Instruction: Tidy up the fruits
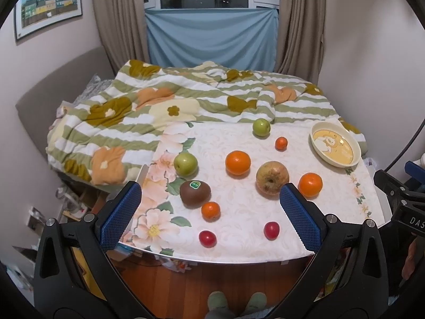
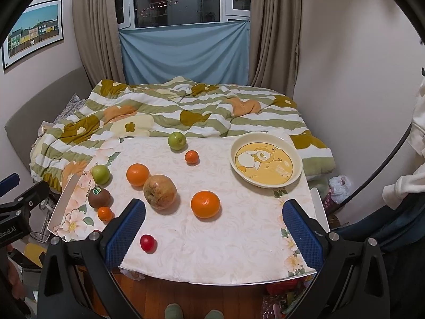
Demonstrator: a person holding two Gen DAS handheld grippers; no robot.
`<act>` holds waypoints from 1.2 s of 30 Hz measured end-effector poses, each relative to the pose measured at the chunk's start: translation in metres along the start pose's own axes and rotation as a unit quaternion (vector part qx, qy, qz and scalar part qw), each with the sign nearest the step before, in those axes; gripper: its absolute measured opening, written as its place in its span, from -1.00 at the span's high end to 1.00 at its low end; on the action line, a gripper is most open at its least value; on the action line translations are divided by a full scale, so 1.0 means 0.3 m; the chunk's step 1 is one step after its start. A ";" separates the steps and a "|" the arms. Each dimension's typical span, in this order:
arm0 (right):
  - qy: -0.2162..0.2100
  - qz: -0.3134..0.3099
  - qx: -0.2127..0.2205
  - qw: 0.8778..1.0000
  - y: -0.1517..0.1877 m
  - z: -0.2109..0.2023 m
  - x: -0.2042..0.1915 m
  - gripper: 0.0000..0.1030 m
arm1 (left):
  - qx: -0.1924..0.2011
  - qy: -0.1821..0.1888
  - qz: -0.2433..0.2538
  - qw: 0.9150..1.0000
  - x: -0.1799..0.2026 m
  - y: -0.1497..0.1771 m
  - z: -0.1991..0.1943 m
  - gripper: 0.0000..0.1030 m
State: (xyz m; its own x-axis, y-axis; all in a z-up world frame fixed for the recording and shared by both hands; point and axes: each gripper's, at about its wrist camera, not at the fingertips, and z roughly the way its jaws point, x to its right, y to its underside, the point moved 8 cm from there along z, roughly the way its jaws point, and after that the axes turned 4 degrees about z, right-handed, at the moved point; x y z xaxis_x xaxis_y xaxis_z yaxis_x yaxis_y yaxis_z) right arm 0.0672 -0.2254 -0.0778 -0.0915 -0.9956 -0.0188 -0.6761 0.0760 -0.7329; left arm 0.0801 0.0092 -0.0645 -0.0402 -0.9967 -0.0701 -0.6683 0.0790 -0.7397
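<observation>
Several fruits lie on a floral table [image 1: 239,247]: two green apples [image 1: 185,164] [image 1: 261,127], a kiwi [image 1: 195,193], a large yellowish apple [image 1: 272,178], big oranges [image 1: 238,162] [image 1: 310,184], small tangerines [image 1: 210,210] [image 1: 281,143] and two red plums [image 1: 207,238] [image 1: 271,230]. A cream plate [image 1: 335,143] [image 2: 266,159] stands empty at the far right. My left gripper [image 1: 209,212] is open, held above the near edge. My right gripper [image 2: 213,226] is open over the near right part, near an orange [image 2: 205,204].
A bed with a striped flower quilt [image 1: 164,106] lies behind the table. Curtains and a blue cloth [image 1: 211,37] hang at the window. Wooden floor and my slippers [image 1: 236,305] are below the near table edge. Clutter sits on the floor at the left and right.
</observation>
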 end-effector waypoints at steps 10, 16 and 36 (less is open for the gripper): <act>-0.004 0.001 -0.001 1.000 -0.003 0.010 -0.007 -0.99 | -0.001 0.001 0.001 1.000 -0.001 -0.002 0.001 -1.00; -0.004 0.001 -0.001 1.000 -0.003 0.009 -0.005 -0.99 | -0.001 0.000 0.001 1.000 0.001 -0.003 -0.001 -1.00; -0.004 0.001 0.000 1.000 -0.004 0.011 -0.007 -0.99 | 0.000 -0.001 0.001 1.000 0.000 -0.004 -0.001 -1.00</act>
State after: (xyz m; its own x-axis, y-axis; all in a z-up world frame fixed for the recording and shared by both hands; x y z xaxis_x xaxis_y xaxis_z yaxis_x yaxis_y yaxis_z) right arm 0.0706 -0.2236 -0.0791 -0.0875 -0.9958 -0.0257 -0.6764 0.0784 -0.7324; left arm 0.0806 0.0090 -0.0635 -0.0396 -0.9966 -0.0724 -0.6687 0.0803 -0.7392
